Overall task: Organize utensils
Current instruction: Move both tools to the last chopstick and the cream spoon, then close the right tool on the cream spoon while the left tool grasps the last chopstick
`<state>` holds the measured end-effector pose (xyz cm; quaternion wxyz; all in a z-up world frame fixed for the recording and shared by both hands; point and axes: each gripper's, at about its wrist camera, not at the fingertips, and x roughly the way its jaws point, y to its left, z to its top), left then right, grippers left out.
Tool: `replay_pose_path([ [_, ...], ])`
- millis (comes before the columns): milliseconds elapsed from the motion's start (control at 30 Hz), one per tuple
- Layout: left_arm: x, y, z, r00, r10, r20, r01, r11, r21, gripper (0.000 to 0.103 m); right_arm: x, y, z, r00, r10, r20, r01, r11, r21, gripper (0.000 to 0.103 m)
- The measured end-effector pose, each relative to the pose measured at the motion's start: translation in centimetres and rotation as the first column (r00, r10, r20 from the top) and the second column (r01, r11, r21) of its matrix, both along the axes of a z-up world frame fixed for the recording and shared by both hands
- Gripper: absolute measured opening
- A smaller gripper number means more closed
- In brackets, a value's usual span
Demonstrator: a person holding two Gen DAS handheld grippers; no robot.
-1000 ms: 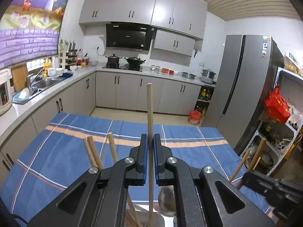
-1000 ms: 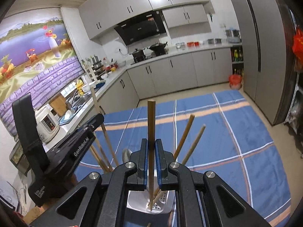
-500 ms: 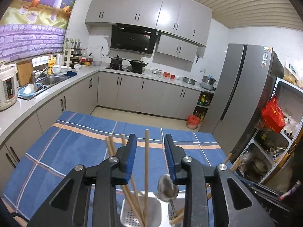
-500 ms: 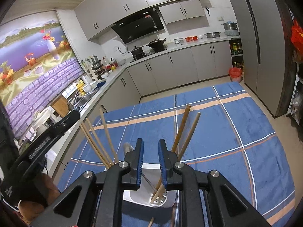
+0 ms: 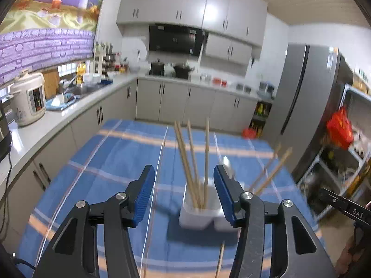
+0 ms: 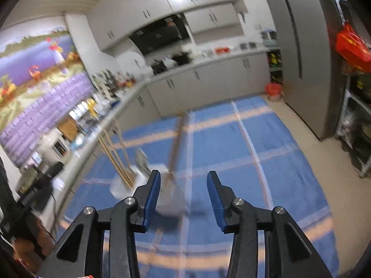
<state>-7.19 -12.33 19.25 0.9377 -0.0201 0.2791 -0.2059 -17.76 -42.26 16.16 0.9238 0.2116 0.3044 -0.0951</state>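
Note:
A white two-part utensil holder stands on the blue checked tablecloth. Several wooden chopsticks stand in its left part, and two more lean out of the right part beside a metal spoon. One loose chopstick lies on the cloth in front. My left gripper hangs short of the holder, its jaws opening with nothing between them. In the blurred right wrist view the holder is ahead to the left. My right gripper is also opening and holds nothing.
A kitchen counter with a rice cooker and a sink runs along the left. A grey fridge and a metal shelf with a red bag stand to the right. The other gripper's black body shows at the right edge.
Each gripper was shut on an upright chopstick; both have let go, leaving the sticks in the holder. Both have drawn back from the holder with jaws spreading wider.

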Motion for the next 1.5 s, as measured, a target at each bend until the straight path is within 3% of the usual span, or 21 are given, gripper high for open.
replay_pose_path([
  [167,-2.2,-0.5,-4.6,0.986,-0.064,-0.155,0.076,0.995,0.071,0.052,-5.2,-1.9,-6.5,0.979,-0.045,-0.199,0.052,0.998,0.030,0.045],
  [300,-3.3,-2.5,-9.5,0.947,-0.129,-0.293,0.168,0.979,0.113,0.052,-7.8,-2.2,-10.6,0.952,-0.038,-0.302,0.064,0.995,0.078,0.045],
  [400,-3.8,-4.1,-12.7,0.911,-0.174,-0.373,0.244,0.959,0.148,0.052,-8.0,-1.3,-11.9,0.942,-0.008,-0.336,0.043,0.994,0.097,0.045],
  [633,-5.5,-6.1,-17.8,0.863,-0.210,-0.459,0.347,0.907,0.238,0.051,-7.3,0.9,-13.8,0.922,0.010,-0.388,0.011,0.999,0.050,0.045],
  [700,-6.1,-6.5,-17.9,0.879,-0.220,-0.424,0.356,0.894,0.273,0.050,-6.7,0.9,-14.1,0.918,0.002,-0.396,0.018,0.999,0.045,0.045],
  [767,-6.7,-7.1,-18.0,0.880,-0.237,-0.411,0.375,0.878,0.298,0.040,-6.4,1.0,-14.3,0.917,0.002,-0.399,0.016,0.999,0.041,0.044],
  [833,-7.3,-7.7,-18.1,0.886,-0.253,-0.389,0.389,0.862,0.324,0.007,-5.6,1.2,-14.3,0.916,0.002,-0.402,0.006,1.000,0.020,0.039],
  [867,-7.4,-7.8,-18.0,0.883,-0.252,-0.395,0.391,0.861,0.325,0.006,-5.3,1.3,-14.4,0.914,0.005,-0.406,0.001,1.000,0.015,0.026],
  [900,-7.3,-7.7,-17.9,0.879,-0.252,-0.405,0.392,0.864,0.315,0.006,-5.0,1.4,-14.4,0.911,0.008,-0.412,-0.005,1.000,0.010,0.009],
  [1133,-6.6,-3.4,-17.3,0.816,-0.233,-0.528,0.354,0.925,0.139,0.006,-5.5,3.5,-14.5,0.898,0.085,-0.431,-0.078,0.996,0.034,0.009],
  [1500,-7.2,-2.0,-16.6,0.809,-0.242,-0.536,0.352,0.929,0.112,0.006,-8.2,4.0,-14.3,0.901,0.090,-0.425,-0.076,0.996,0.048,0.009],
])
